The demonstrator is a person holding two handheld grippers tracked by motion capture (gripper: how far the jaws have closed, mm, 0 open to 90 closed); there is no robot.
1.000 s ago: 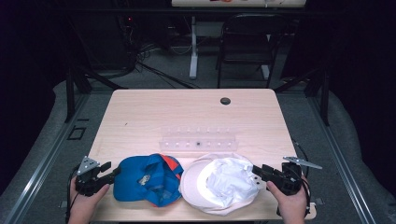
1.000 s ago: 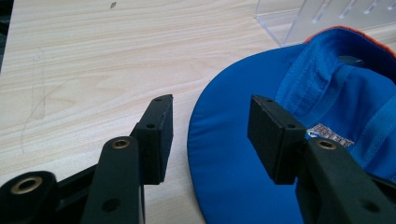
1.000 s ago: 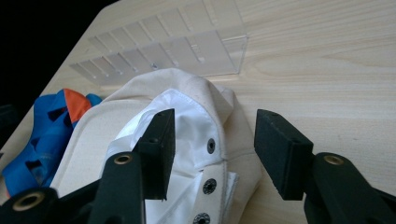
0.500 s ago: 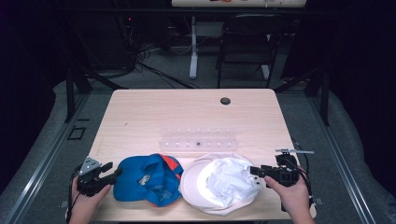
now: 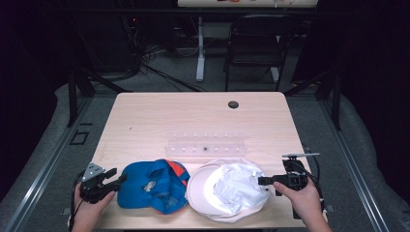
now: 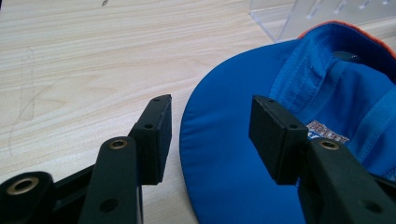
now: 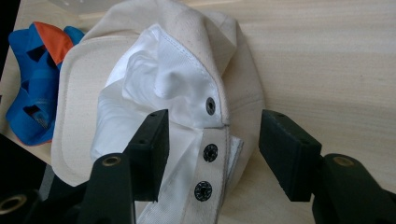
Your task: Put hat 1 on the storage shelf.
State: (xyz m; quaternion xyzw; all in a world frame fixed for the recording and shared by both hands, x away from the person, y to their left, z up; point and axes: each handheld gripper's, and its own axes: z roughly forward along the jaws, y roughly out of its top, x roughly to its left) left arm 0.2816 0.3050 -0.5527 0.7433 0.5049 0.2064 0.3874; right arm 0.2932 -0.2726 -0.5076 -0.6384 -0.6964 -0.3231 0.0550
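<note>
A blue cap (image 5: 152,186) with orange trim lies upside down at the table's front left. Its brim (image 6: 219,177) reaches between the jaws of my left gripper (image 5: 116,178), which stands open (image 6: 210,133) without pressing on it. To its right a cream and white cap (image 5: 227,191) lies upside down too. My right gripper (image 5: 262,181) is at that cap's right edge; its jaws have just been opening and now stand wide (image 7: 212,149). The cap's snap strap (image 7: 208,154) lies between the pads, untouched.
A clear acrylic rack (image 5: 205,145) stands just behind the two caps. A small black round thing (image 5: 233,104) sits near the far edge of the wooden table (image 5: 159,116). Beyond the table are a chair (image 5: 256,43) and cables on the floor.
My right gripper has rolled in the hand, its top plate swinging up and left, and its jaws have widened. The left gripper and both caps have kept still.
</note>
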